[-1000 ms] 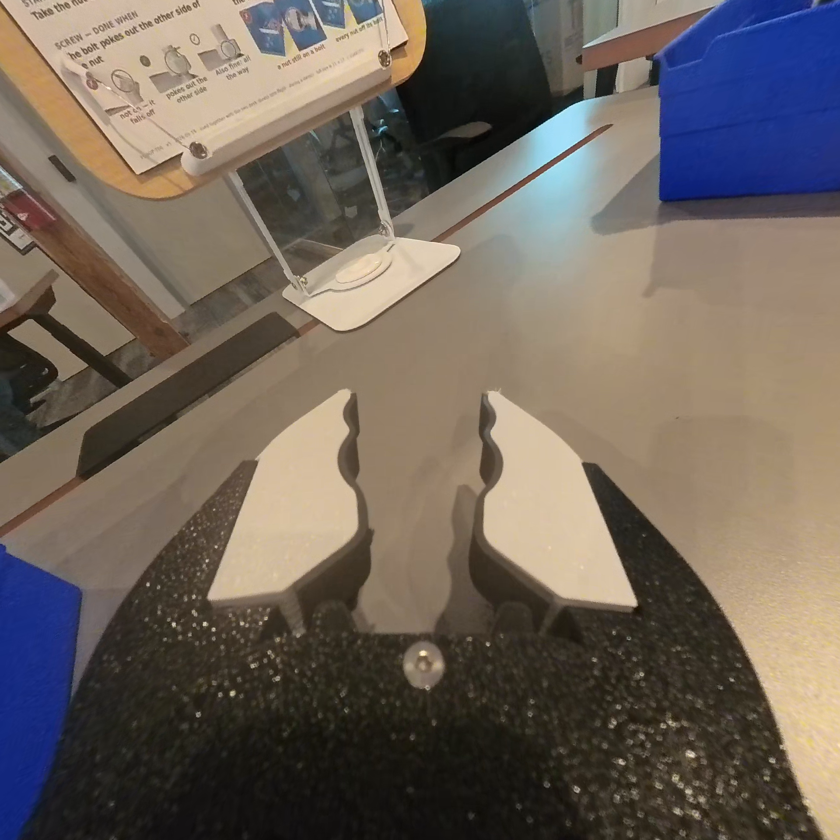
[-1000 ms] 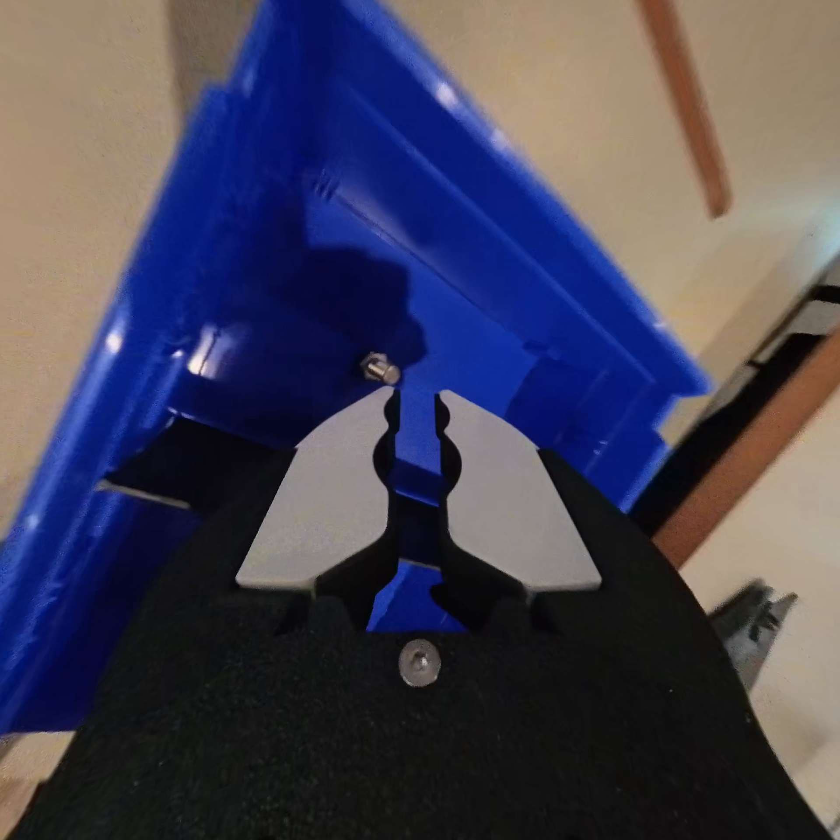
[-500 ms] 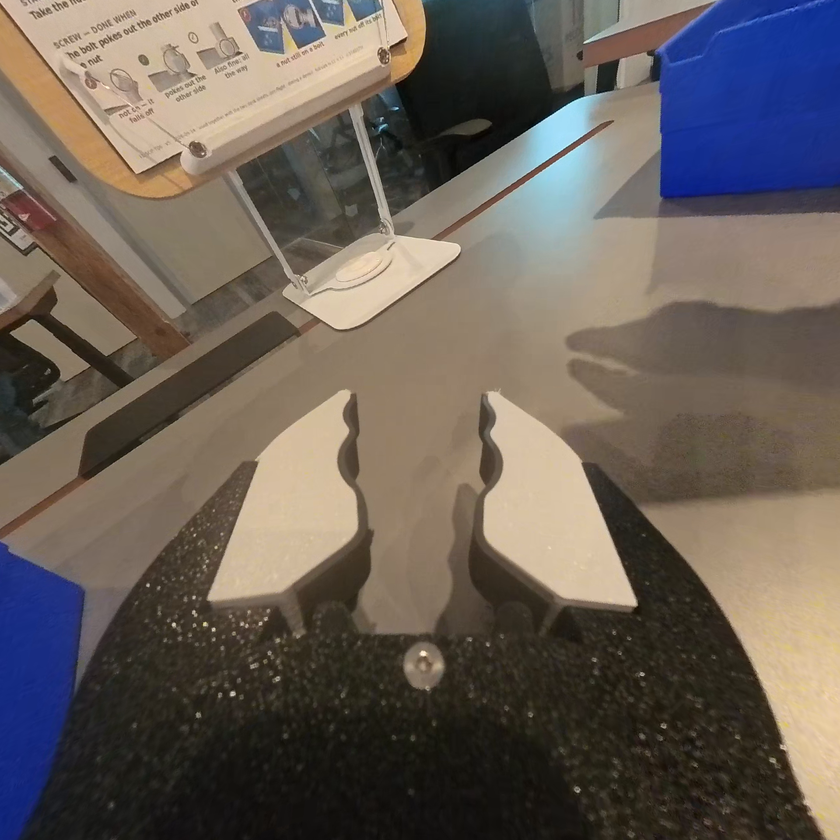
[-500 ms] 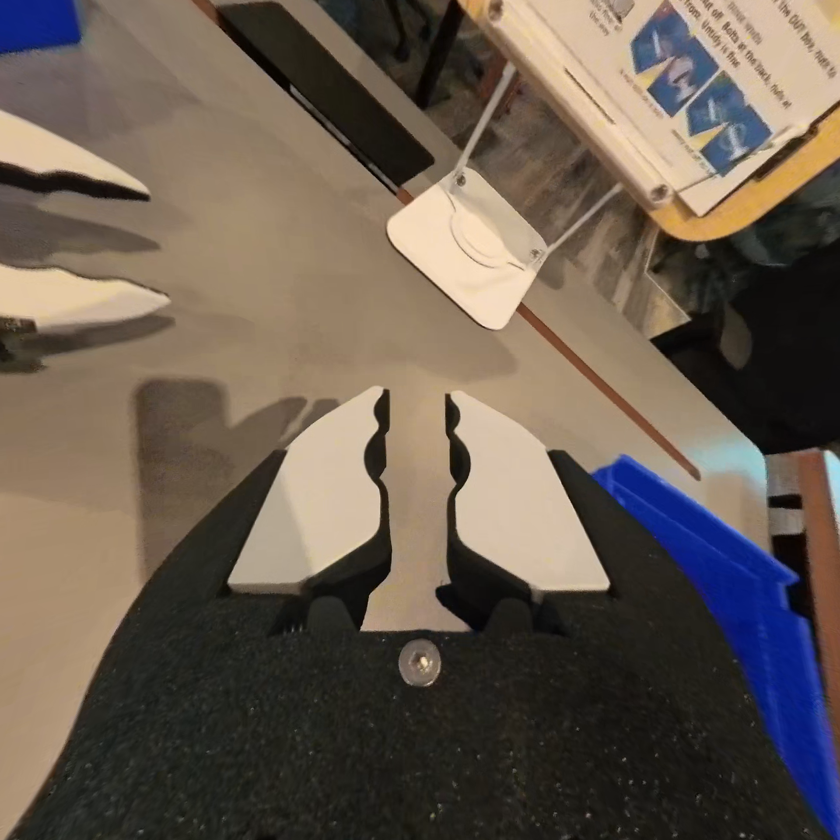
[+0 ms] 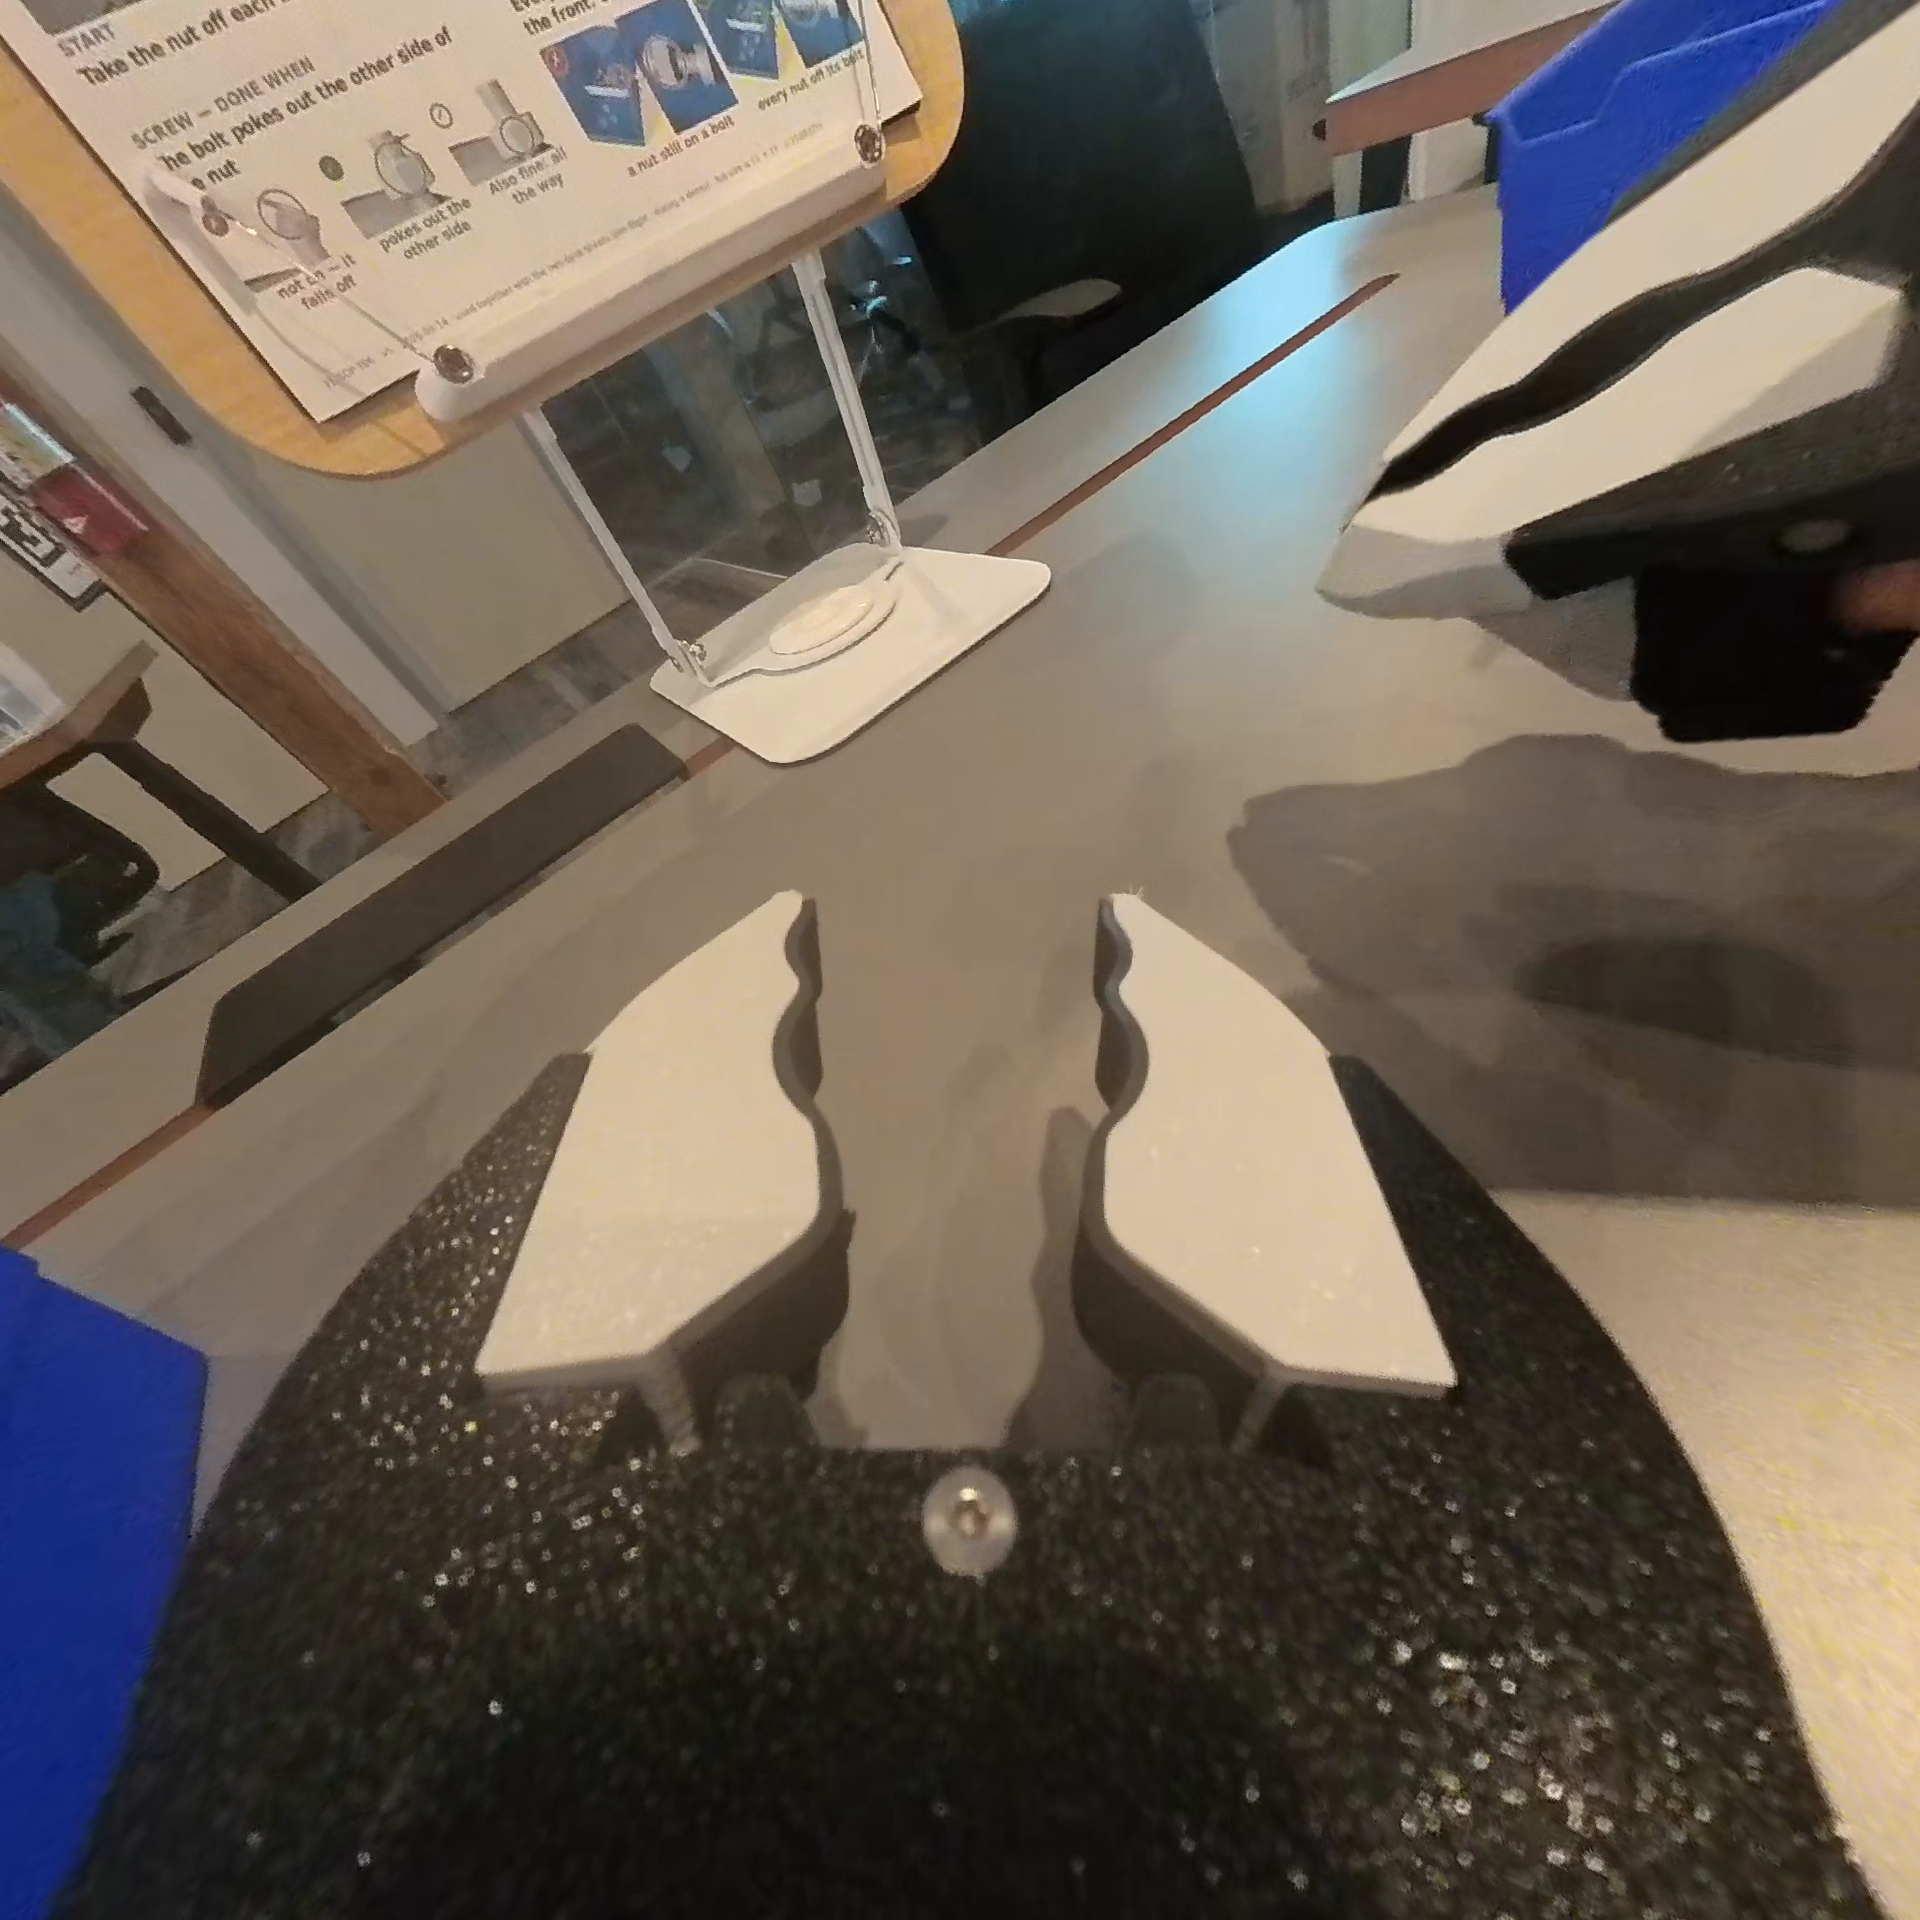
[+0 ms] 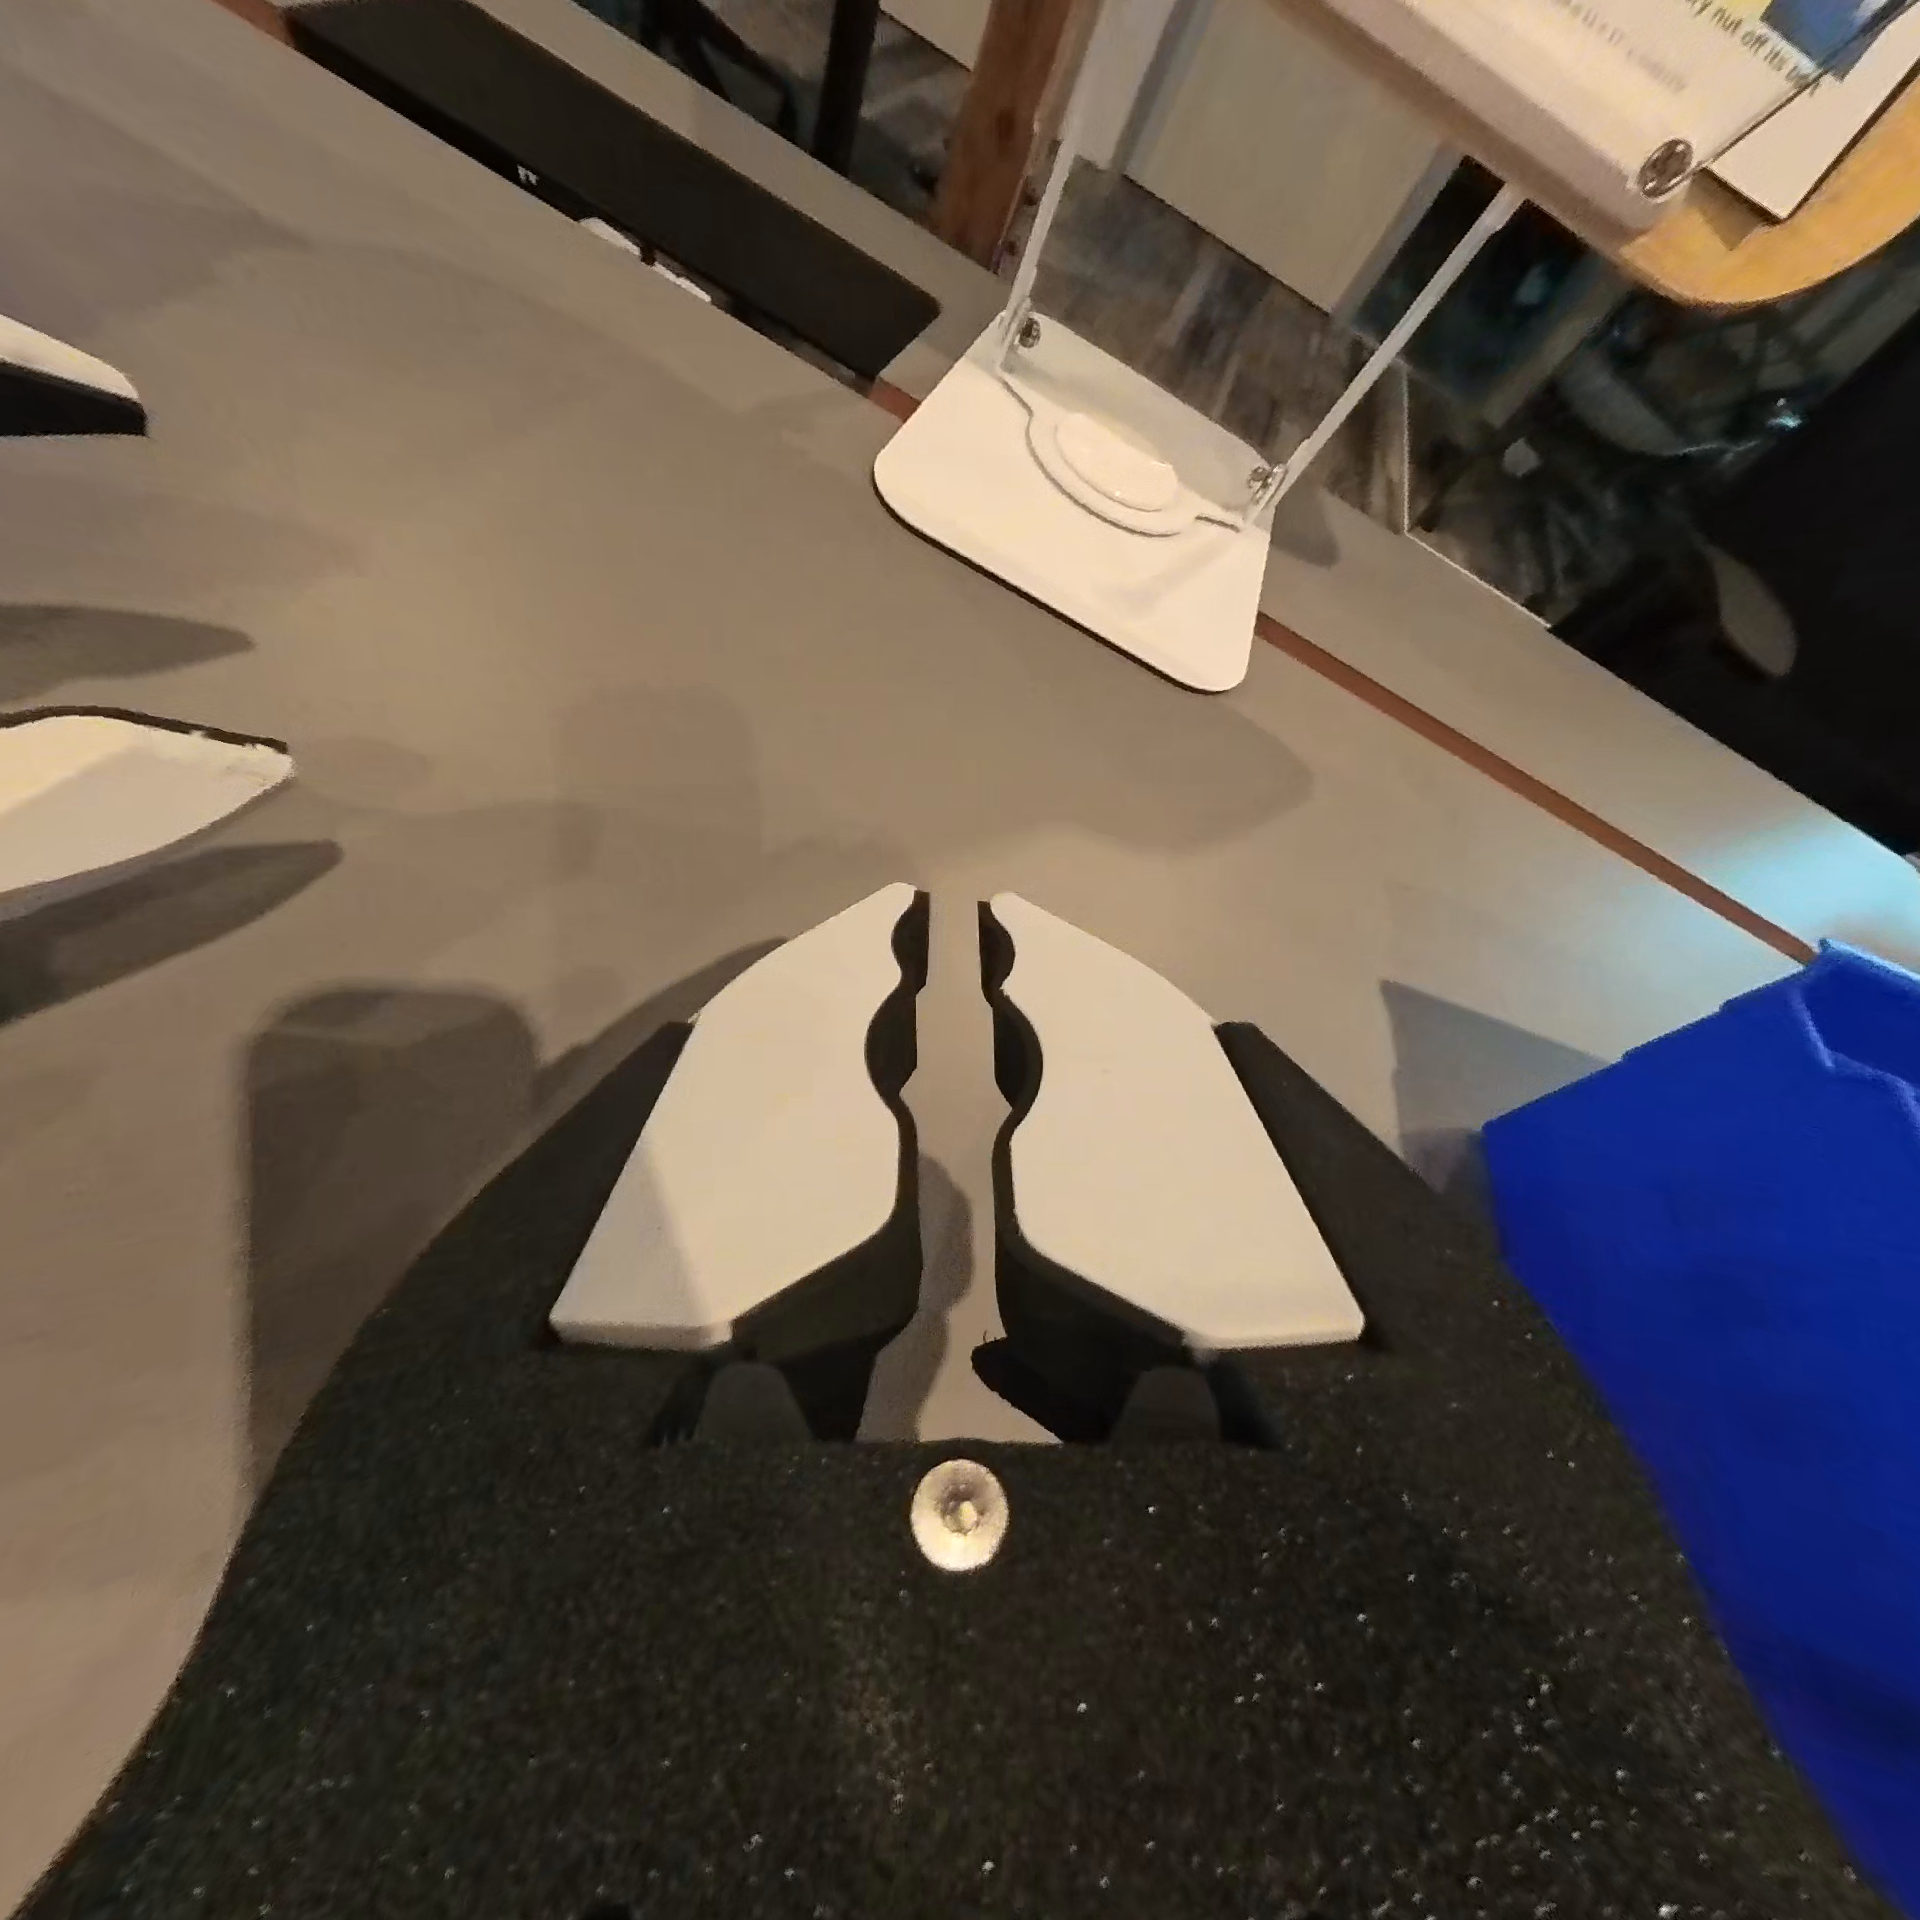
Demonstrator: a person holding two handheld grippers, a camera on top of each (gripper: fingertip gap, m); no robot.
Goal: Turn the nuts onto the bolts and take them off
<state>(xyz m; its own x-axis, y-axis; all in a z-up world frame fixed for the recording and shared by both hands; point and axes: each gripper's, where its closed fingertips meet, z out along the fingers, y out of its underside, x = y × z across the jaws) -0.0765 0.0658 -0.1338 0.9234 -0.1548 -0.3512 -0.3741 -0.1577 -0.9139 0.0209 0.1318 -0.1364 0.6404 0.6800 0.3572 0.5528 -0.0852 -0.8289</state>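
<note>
No nut or bolt shows in either view. My left gripper (image 5: 956, 914) is open and empty, low over the grey table (image 5: 1039, 748). My right gripper (image 6: 948, 902) is almost shut, with only a thin slit between its white fingers and nothing in it. It hovers over bare table. In the left wrist view the right gripper (image 5: 1361, 530) comes in from the upper right, above and to the right of my left fingers. In the right wrist view the left gripper's fingertips (image 6: 156, 779) show at the left edge.
A blue bin (image 6: 1714, 1299) stands close on the right of my right gripper and shows far right in the left wrist view (image 5: 1579, 125). Another blue bin (image 5: 83, 1558) is at my left. A white stand (image 5: 862, 644) carrying an instruction board stands at the table's far edge.
My right gripper has left the blue bin, swung over the open table and narrowed its jaws. It now reaches into the left wrist view. My left gripper has not moved.
</note>
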